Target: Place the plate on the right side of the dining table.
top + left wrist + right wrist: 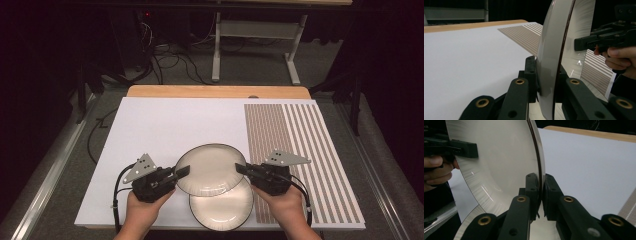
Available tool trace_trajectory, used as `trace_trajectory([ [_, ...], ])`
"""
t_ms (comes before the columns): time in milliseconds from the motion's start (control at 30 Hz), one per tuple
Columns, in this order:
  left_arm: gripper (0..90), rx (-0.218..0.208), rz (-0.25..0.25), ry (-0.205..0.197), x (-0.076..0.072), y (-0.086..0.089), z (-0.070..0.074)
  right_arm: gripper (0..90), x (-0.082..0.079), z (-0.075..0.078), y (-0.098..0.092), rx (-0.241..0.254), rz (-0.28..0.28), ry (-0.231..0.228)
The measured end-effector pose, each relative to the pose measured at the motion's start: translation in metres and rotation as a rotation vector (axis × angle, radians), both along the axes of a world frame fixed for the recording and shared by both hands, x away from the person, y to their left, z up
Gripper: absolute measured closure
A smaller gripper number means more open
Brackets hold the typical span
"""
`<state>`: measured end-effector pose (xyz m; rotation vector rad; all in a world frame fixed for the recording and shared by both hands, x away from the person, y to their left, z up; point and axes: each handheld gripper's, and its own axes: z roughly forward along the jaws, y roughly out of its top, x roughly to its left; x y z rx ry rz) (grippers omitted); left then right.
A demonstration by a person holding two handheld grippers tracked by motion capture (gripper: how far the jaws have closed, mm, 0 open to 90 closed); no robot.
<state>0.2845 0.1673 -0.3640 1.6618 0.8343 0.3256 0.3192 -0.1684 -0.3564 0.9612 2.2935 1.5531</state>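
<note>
A person holds the upper plate point(210, 167) between two grippers over the near middle of the desk point(165, 125). The left gripper point(181, 171) is clenched on the plate's rim at 9 o'clock; in the left gripper view its jaws pinch the plate's edge point(549, 62) from both sides. The right gripper point(242, 169) is clenched on the rim at 3 o'clock, and the right gripper view shows its jaws closed on the dark-edged rim point(537, 170). The held plate is raised and overlaps the far part of a lower plate point(222, 207), which lies flat on the white sheet point(165, 125) at 6 o'clock, near the desk's front edge. A striped mat point(300, 145) covers the desk at 3 o'clock, just beside the right gripper.
</note>
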Motion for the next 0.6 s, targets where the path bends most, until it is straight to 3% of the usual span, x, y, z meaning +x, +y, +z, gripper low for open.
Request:
trace_trajectory([
  [600, 79.2, 0.006, -0.025, -0.005, 0.024, -0.035, 0.022, 85.6, 0.007, 0.021, -0.033, 0.010, -0.065, -0.037],
])
